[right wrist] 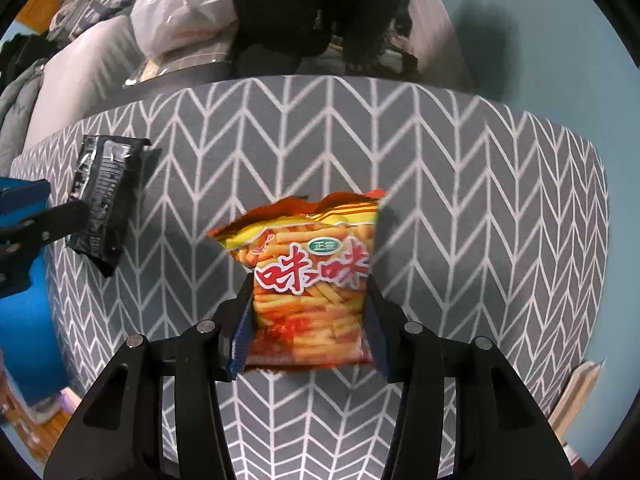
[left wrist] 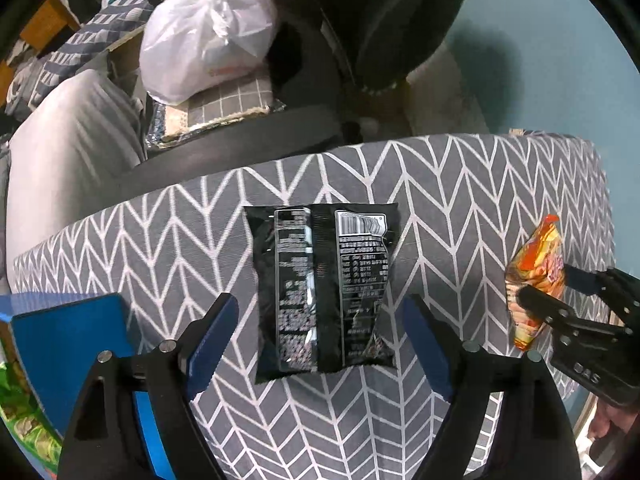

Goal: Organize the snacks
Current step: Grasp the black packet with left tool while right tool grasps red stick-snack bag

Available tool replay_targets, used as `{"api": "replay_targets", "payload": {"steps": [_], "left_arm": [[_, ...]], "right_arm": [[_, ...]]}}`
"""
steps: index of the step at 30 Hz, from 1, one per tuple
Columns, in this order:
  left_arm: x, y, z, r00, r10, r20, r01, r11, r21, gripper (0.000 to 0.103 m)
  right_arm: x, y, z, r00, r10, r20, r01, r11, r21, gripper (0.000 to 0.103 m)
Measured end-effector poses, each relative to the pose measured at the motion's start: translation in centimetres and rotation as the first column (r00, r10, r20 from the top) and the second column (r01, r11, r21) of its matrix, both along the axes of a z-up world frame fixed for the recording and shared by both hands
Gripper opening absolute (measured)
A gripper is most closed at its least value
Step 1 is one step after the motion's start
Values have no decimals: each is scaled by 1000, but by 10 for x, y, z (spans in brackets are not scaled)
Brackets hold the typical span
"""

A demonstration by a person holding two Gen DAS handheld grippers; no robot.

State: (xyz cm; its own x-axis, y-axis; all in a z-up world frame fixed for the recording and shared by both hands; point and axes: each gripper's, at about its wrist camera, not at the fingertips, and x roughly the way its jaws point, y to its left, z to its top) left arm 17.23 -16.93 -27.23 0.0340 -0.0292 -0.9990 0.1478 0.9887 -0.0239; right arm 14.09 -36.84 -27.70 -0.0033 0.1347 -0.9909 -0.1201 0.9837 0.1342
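A black snack bag (left wrist: 324,292) lies back side up on the grey chevron-patterned cloth surface (left wrist: 460,184). My left gripper (left wrist: 318,344) is open, its fingers either side of the bag's near half, not touching it. An orange and yellow snack bag (right wrist: 310,280) with red characters sits between my right gripper's fingers. My right gripper (right wrist: 310,320) is shut on its sides. The orange bag (left wrist: 534,276) and the right gripper (left wrist: 560,288) show at the right of the left wrist view. The black bag (right wrist: 106,196) and left gripper (right wrist: 36,208) show at the left of the right wrist view.
A blue box (left wrist: 68,344) stands at the surface's near left corner, with green packets (left wrist: 24,416) beside it. Behind the surface are a white plastic bag (left wrist: 208,32), a grey cushion (left wrist: 68,152) and a black chair (left wrist: 392,20). The floor (left wrist: 552,60) is pale blue.
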Motion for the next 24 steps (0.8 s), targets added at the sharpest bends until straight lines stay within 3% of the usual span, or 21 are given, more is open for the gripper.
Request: {"api": "replay_targets", "payload": {"steps": [6, 16, 20, 22, 24], "left_arm": [[6, -5, -26, 999, -3, -44, 5, 999, 37, 85], [12, 1, -43, 999, 29, -44, -28, 999, 38, 84], [11, -1, -38, 1000, 4, -14, -4, 1000, 29, 69], [6, -4, -31, 1000, -9, -10, 9, 999, 37, 68], [5, -5, -30, 1000, -23, -7, 23, 999, 44, 67]], "right_arm": [[-6, -10, 6, 999, -25, 21, 24, 1000, 12, 72], [14, 13, -15, 1000, -5, 15, 6, 1000, -24, 72], [12, 20, -23, 1000, 10, 9, -9, 999, -36, 72], [12, 22, -24, 1000, 15, 18, -15, 999, -46, 72], [10, 22, -24, 1000, 11, 28, -10, 999, -52, 64]]}}
